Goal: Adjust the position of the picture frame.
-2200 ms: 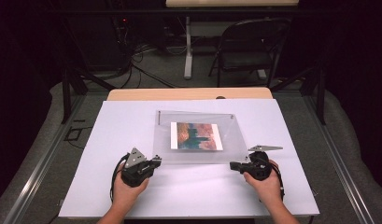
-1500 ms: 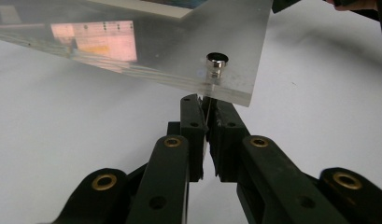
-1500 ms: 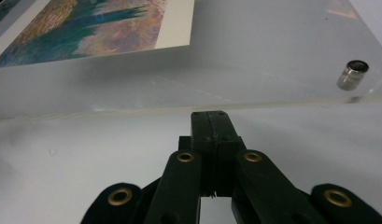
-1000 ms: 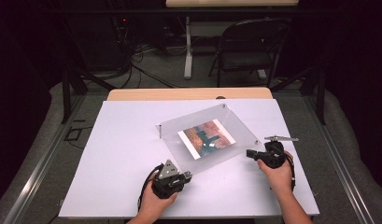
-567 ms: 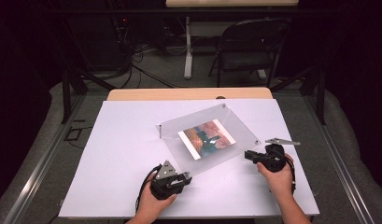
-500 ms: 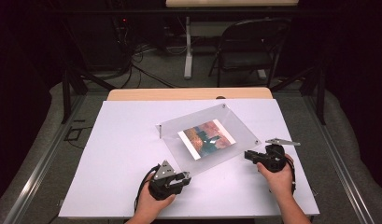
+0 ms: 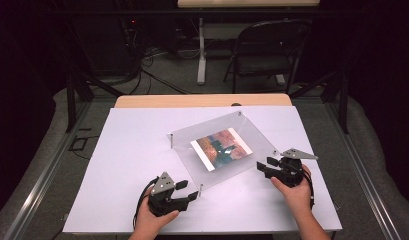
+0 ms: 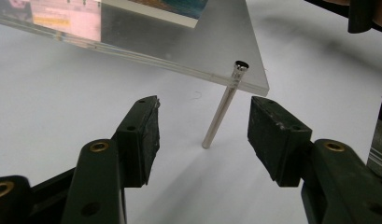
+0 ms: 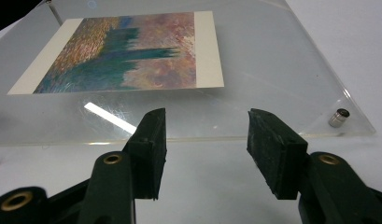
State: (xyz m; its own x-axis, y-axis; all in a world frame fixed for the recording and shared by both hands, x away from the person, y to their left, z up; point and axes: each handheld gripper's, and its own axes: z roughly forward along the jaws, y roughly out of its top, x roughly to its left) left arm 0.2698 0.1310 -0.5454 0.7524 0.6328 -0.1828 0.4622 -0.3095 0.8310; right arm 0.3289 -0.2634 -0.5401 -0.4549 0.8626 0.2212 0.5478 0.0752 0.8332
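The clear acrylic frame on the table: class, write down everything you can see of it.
The clear acrylic frame is a flat, transparent, four-cornered panel holding a colourful painted print with a white border. Thin metal posts at its corners lift it off the white table, slightly tilted. It sits turned at an angle near the table's middle. The left tool, open, brackets one near corner post; the right tool, open, faces an edge. Neither touches it.

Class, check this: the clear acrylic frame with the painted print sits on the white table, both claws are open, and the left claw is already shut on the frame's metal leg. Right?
Not quite. The left claw is open: in the left gripper view its jaws stand on either side of the metal leg without touching it. The rest holds: the acrylic frame with the print sits on the white table.
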